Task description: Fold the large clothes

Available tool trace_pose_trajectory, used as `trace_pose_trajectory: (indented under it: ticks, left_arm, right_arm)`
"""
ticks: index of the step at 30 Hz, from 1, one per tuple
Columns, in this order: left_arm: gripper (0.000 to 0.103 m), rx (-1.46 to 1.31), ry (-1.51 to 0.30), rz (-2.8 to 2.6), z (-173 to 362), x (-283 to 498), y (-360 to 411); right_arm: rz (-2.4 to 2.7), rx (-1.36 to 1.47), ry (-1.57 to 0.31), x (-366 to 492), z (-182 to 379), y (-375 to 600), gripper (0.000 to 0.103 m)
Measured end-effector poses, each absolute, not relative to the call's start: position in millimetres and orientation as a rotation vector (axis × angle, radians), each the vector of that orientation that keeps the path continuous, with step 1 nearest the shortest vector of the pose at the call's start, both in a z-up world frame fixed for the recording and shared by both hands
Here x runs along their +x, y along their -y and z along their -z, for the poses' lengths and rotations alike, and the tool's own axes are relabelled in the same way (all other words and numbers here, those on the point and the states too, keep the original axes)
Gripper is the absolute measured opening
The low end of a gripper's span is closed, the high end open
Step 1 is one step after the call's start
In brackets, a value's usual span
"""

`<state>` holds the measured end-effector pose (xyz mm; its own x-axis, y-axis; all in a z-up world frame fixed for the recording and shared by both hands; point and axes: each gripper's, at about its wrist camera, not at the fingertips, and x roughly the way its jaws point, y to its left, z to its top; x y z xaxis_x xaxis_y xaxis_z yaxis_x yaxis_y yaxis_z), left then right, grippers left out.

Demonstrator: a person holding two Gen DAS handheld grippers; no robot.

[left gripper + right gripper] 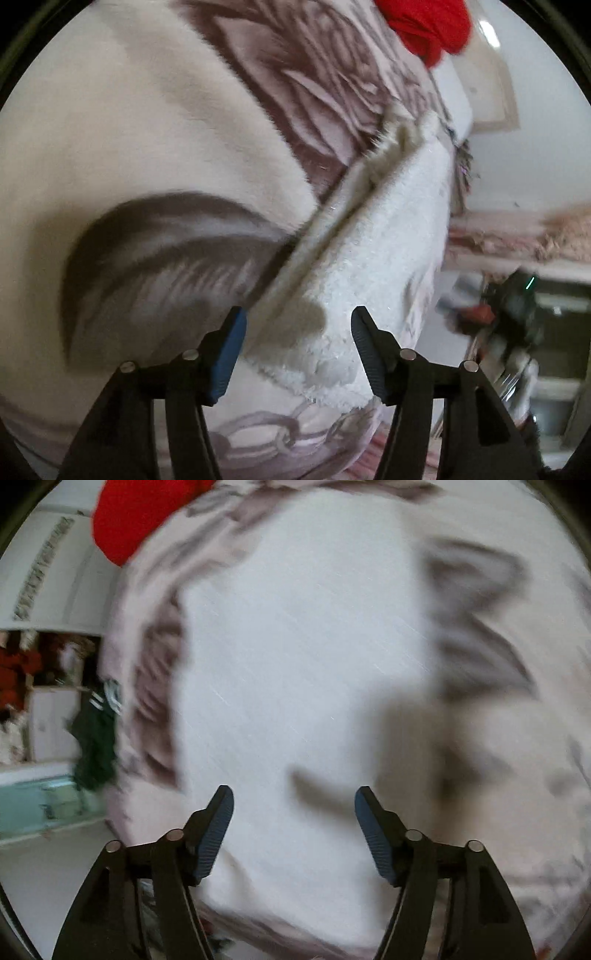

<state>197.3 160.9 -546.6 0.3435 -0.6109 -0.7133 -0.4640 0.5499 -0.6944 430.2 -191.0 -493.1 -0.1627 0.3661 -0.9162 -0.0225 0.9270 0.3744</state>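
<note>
A large fleece blanket (129, 129), cream with brown leaf and chain print, fills the left wrist view. Its folded-over white fuzzy edge (369, 251) runs diagonally from the lower middle to the upper right. My left gripper (299, 328) hangs over the near end of that edge, open, its pads clear of the cloth. In the blurred right wrist view the same blanket's white underside (295, 646) lies spread out. My right gripper (293, 805) stands open above it with nothing between the fingers.
A red garment (428, 26) lies on the blanket at the far end, also as a red garment (136, 517) in the right wrist view. A dark green garment (96, 738) hangs past the blanket's left edge. Room furniture and clutter (509, 314) show on the right.
</note>
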Motion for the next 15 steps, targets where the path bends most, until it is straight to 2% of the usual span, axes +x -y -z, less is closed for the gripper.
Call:
trace_pose_trajectory:
  ticks: [4,7,8,9,10,11,12,13,14,15]
  left_arm:
    - [0.059,-0.987,-1.363,0.244,580,230,-133]
    - [0.057,-0.851,-1.355,0.23,585,241,-120]
    - [0.051,-0.831,-1.335,0.223,583,242,-121]
    - [0.027,-0.801,-1.312,0.207,579,243,-122]
    - [0.018,-0.773,-1.308,0.186,576,243,-124]
    - [0.017,-0.782,-1.295,0.189,574,242,-126]
    - [0.014,-0.793,-1.283,0.191,571,240,-127]
    - [0.013,-0.794,-1.272,0.19,567,236,-128]
    - [0.012,-0.783,-1.258,0.186,561,229,-128]
    - [0.011,-0.778,-1.245,0.185,553,222,-127]
  right_arm:
    - [-0.302,0.439,-1.839,352,556,247,0.078]
    - [-0.359,0.607,-1.835,325,597,254,0.078]
    - [-0.388,0.687,-1.823,321,611,253,0.078]
    - [-0.405,0.767,-1.807,319,621,251,0.078]
    - [-0.421,0.845,-1.781,318,629,249,0.078]
    - [-0.425,0.889,-1.741,318,631,248,0.077]
    - [-0.436,0.919,-1.693,318,630,246,0.072]
    - [-0.437,0.921,-1.661,319,628,243,0.046]
    - [-0.442,0.923,-1.655,318,627,238,0.027]
    - [-0.43,0.945,-1.644,316,624,238,0.026]
